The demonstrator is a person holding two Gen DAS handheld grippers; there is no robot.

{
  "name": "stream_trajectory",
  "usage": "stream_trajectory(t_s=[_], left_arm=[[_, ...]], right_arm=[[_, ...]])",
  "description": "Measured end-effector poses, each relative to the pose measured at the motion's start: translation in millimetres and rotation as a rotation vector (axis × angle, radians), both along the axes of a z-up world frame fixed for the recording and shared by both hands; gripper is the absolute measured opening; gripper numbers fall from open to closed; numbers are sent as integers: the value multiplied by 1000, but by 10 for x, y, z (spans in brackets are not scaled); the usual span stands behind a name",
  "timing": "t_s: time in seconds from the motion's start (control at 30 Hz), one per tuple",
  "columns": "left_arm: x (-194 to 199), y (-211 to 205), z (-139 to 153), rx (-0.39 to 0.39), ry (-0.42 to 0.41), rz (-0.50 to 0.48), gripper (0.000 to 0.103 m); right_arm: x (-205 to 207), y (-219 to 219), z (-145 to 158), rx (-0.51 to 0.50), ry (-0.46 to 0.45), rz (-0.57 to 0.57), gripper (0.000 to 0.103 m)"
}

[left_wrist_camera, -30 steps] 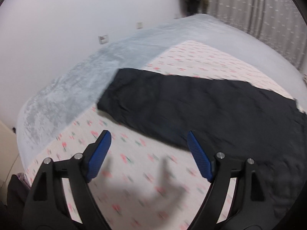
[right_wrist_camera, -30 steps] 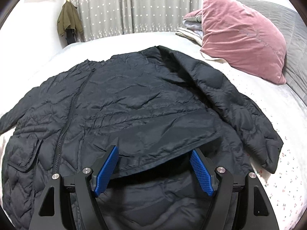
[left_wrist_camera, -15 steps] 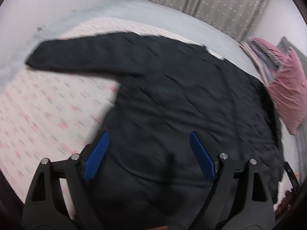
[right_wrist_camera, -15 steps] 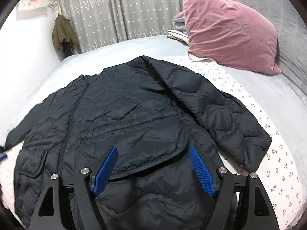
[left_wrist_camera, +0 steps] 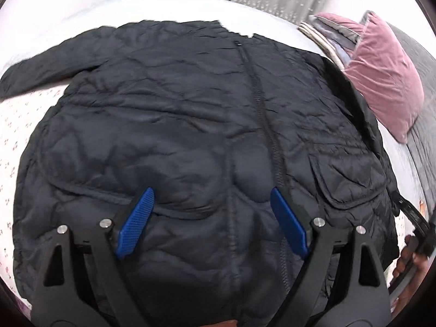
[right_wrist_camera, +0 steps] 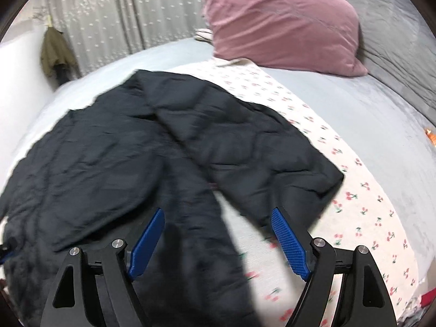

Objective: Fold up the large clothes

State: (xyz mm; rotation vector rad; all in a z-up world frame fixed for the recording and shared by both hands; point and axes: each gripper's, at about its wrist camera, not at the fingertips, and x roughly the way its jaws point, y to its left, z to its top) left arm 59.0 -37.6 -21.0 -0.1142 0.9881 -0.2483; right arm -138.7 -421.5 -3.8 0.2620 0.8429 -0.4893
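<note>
Left wrist view: we see the black quilted jacket (left_wrist_camera: pixel 190 136) spread front-up on the bed (left_wrist_camera: pixel 16 125), its zipper (left_wrist_camera: pixel 261 114) running away from the camera and one sleeve (left_wrist_camera: pixel 49 62) extended to the left. The left gripper (left_wrist_camera: pixel 212 218) hangs over the jacket's lower body with its blue pads well apart and nothing between them; we judge this flat, zipped layout to be the preparation for folding, since the sleeves can then be turned in over the body. At the right edge of this view part of a hand on the other tool is visible.

Right wrist view: the right gripper (right_wrist_camera: pixel 218 239) also has its jaws spread and holds nothing. It faces the other sleeve (right_wrist_camera: pixel 259 147), which lies angled out over the cherry-print sheet (right_wrist_camera: pixel 362 218), with the pink pillow (right_wrist_camera: pixel 278 21) well apart at the head of the bed. We judge this sleeve to be the likely first fold.

Compared with one second ago, the left camera has swung from the extended sleeve and bare sheet to the jacket's torso. The right camera has turned from the torso toward the right sleeve and sheet. Neither gripper has closed, and the jacket lies as it did.
</note>
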Motion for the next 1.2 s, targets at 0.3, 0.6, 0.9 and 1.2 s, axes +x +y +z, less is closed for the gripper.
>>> stream_trajectory(t_s=[0.3,0.6,0.9,1.2], left_arm=[[10,-82,62,8,-99,-19,87],[14,-129,51,36,-127,-47,87],[7,-174,39,43,-128,-89,87],[113,-228,46,115,-192,-108,87]], right_arm=[[273,-235,-309,-220,127,-67,72],[352,-408,-393,-394,232,-97,12],[-195,-605,-47,-371,257,-134,9],[318,-961,852,-428,229,-99,10]])
